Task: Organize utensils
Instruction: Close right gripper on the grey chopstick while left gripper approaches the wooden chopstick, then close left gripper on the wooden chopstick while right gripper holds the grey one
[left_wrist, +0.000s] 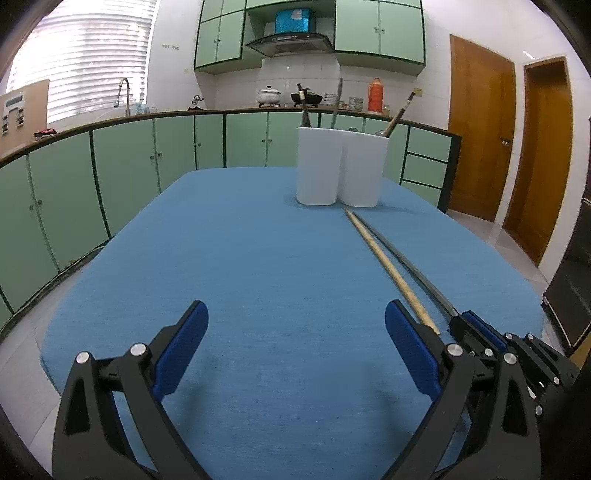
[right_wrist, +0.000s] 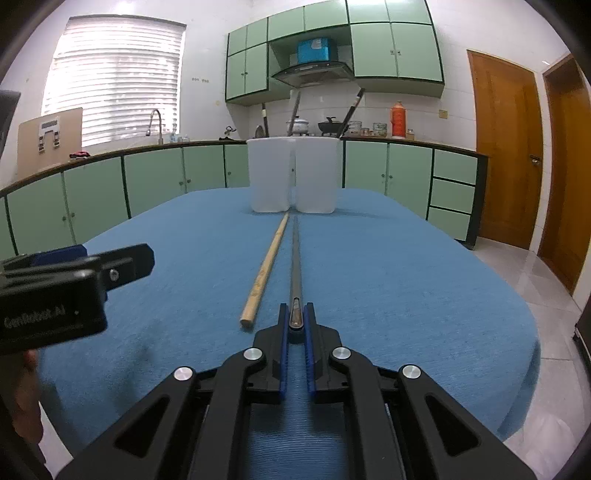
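Observation:
Two white holders (left_wrist: 340, 168) stand side by side at the far end of the blue table (left_wrist: 240, 258), with several utensils sticking out. They also show in the right wrist view (right_wrist: 293, 175). A wooden chopstick (left_wrist: 388, 266) and a grey metal chopstick (left_wrist: 406, 258) lie in front of them. My left gripper (left_wrist: 295, 325) is open and empty, to the left of the chopsticks' near ends. My right gripper (right_wrist: 296, 310) is shut on the near end of the metal chopstick (right_wrist: 295, 258). The wooden chopstick (right_wrist: 266, 269) lies just left of it.
Green kitchen cabinets (left_wrist: 110, 166) and a counter with a sink, pots and an orange flask (left_wrist: 375, 95) run behind the table. Wooden doors (left_wrist: 480, 140) are at the right. My left gripper's body (right_wrist: 66, 291) shows at the left of the right wrist view.

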